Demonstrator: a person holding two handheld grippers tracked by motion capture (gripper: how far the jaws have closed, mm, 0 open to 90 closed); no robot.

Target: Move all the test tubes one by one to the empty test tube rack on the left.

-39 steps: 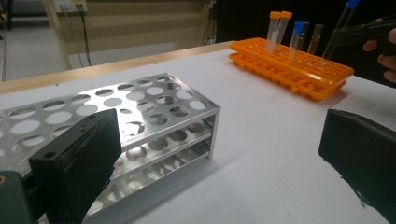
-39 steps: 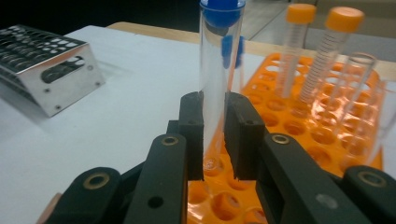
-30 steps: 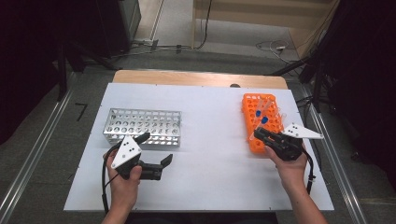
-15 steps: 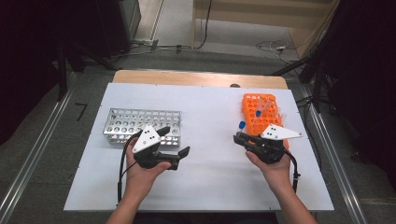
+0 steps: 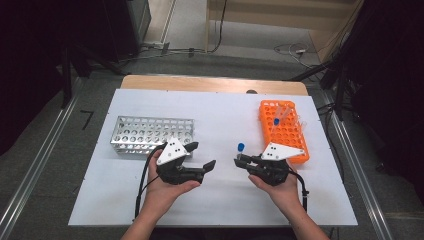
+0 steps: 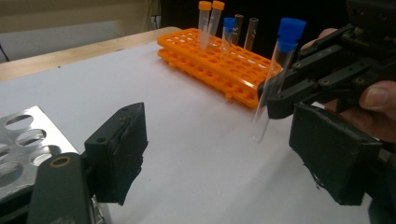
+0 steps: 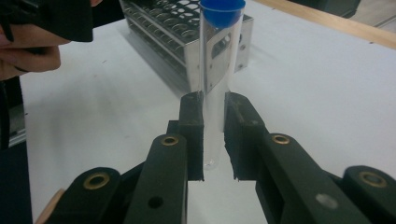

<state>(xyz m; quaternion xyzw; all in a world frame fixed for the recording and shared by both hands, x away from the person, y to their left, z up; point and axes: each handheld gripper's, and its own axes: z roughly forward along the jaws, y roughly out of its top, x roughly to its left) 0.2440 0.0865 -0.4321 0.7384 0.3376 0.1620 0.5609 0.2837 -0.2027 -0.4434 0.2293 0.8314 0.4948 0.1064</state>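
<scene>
White board covers the surface (image 5: 220,107), which sits mid-frame in the high view with grey floor and dark gear around it and a strip of bare wood along its far edge. No brand, label or writing can be read on anything.

At left of centre stands a shiny metal tube rack with round holes (image 5: 150,135). At upper right lies an orange plastic tube rack (image 5: 287,132), with a few capped tubes standing at its far end; in the left gripper view these carry orange and blue caps.

Below centre, the right gripper (image 5: 239,161) pinches a clear test tube with a blue cap (image 7: 217,88) between its pads; the tube stands upright, off the surface, its cap above the jaws. In the high view the blue cap shows just left of the orange rack and well clear of the metal one.

Opposite it, the left gripper (image 5: 204,156) has its jaws spread with nothing between them; they have just been closing somewhat. In the left gripper view, the tube hangs beyond its jaws, near the right-hand one.
</scene>
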